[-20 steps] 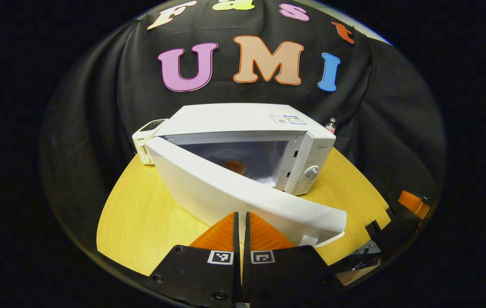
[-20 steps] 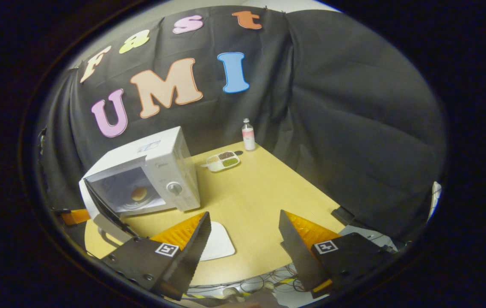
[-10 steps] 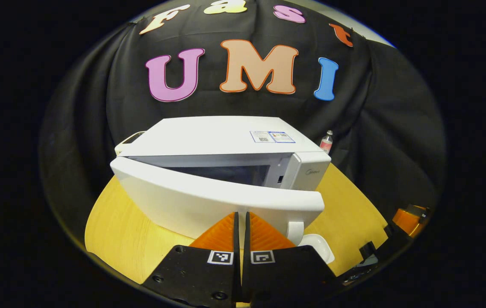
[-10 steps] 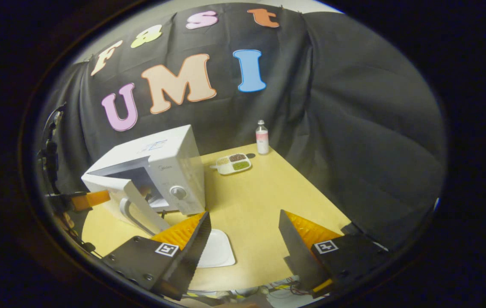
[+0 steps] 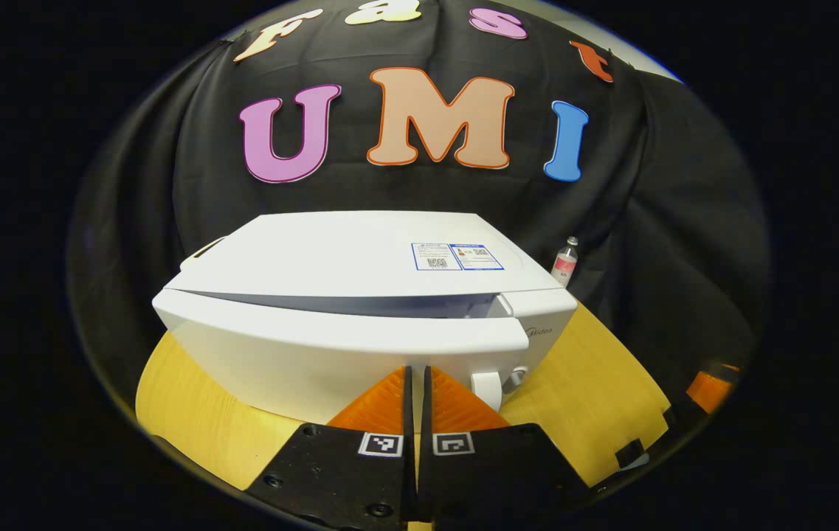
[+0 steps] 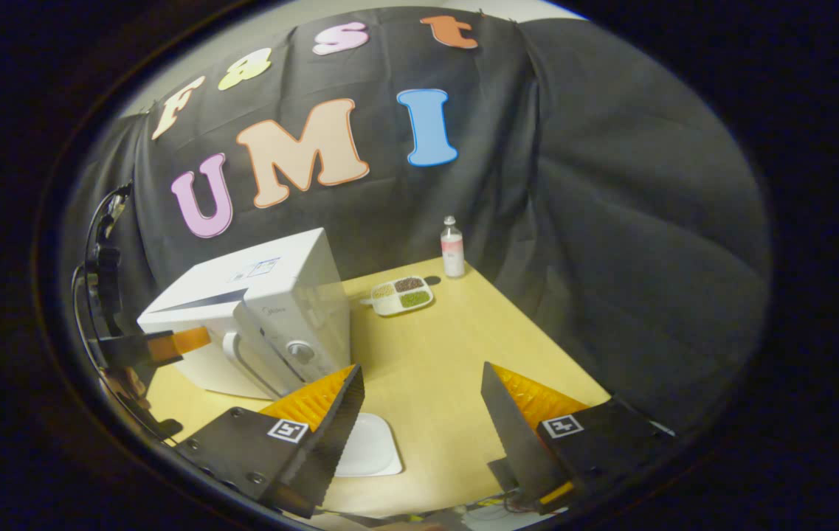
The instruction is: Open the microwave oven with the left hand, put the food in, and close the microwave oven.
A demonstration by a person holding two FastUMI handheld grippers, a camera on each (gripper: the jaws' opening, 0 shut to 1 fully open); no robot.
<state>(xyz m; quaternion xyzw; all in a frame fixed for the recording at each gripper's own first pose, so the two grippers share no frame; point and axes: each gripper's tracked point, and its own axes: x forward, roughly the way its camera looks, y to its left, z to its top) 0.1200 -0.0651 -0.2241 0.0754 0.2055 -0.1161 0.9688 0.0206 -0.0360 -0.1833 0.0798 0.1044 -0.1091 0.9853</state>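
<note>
You have one microwave (image 5: 360, 295) on the table (image 6: 434, 369), its door (image 5: 345, 346) nearly closed — a thin gap remains along the top edge. One left gripper (image 5: 415, 383) has its fingers pressed together with nothing between them, tips against the door face beside the handle (image 5: 489, 387). One right gripper (image 6: 419, 402) hovers with fingers spread wide, holding nothing, over open tabletop. One white plate (image 6: 367, 450), partly hidden by a finger, lies beneath it. One divided tray (image 6: 402, 293) and one bottle (image 6: 451, 248) stand near the far edge. You cannot see the food — the door covers the cavity.
</note>
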